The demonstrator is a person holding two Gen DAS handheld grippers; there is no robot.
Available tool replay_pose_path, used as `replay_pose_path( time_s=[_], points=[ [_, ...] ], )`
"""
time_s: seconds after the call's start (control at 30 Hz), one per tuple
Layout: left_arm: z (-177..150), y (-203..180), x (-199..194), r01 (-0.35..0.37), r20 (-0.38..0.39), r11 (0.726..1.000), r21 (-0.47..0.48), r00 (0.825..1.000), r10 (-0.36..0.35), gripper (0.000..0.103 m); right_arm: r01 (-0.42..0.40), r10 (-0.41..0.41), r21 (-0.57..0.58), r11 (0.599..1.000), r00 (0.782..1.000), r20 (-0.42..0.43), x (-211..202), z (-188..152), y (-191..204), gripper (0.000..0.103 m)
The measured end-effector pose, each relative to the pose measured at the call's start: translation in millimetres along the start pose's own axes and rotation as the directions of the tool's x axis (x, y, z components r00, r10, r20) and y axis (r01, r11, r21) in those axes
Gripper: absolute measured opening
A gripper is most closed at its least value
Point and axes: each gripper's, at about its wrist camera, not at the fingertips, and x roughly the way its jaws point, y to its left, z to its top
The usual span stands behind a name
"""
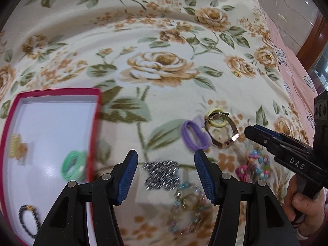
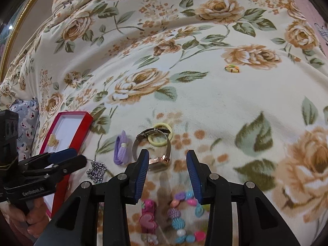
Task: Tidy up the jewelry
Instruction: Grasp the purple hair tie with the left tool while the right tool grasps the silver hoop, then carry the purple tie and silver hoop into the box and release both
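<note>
Both claws, left [image 1: 166, 174] and right [image 2: 167, 174], gape empty above scattered trinkets; red box [image 1: 94, 131] rim lies left.

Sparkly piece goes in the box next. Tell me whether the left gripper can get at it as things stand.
Probably yes. The left gripper is open with the sparkly piece lying between its fingers, and nothing covers it; the beaded bracelet lies just beside it.

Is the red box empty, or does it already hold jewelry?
Not empty: the open red cardboard box holds a green hair tie, a dark beaded bracelet and a yellowish piece.
</note>
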Motion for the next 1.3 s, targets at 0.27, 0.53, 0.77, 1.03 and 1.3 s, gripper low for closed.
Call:
replay_pose_path(
  time_s=[0.27, 0.53, 0.77, 1.03, 1.3],
  points=[
    [18, -18, 50, 0.013, -0.033, 0.999, 0.048, 0.999, -0.012, 0.056, -0.015, 0.016, 0.011, 1.0, 0.999, -0.039, 23, 4, -7, 0.03],
    [20, -19, 75, 0.02, -0.056, 0.998, 0.062, 0.998, -0.016, 0.008, -0.026, 0.026, 0.005, 1.0, 0.997, -0.067, 34, 1, -6, 0.005],
    [10, -8, 44, 0.028, -0.011, 0.999, 0.043, 1.0, -0.028, 0.006, -0.042, 0.042, -0.001, 0.999, 0.997, -0.06, 22, -2, 1, 0.002],
    [-16, 18, -12, 0.023, 0.042, 1.0, -0.002, 0.999, -0.023, 0.006, -0.105, 0.103, -0.025, 0.994, 0.994, -0.045, 1, -11, 29, 0.002],
    [-49, 53, -63, 0.009, 0.078, 0.996, -0.091, 0.997, -0.002, 0.006, -0.159, 0.156, -0.072, 0.985, 0.986, -0.056, -5, -21, 68, 0.002]
  ],
)
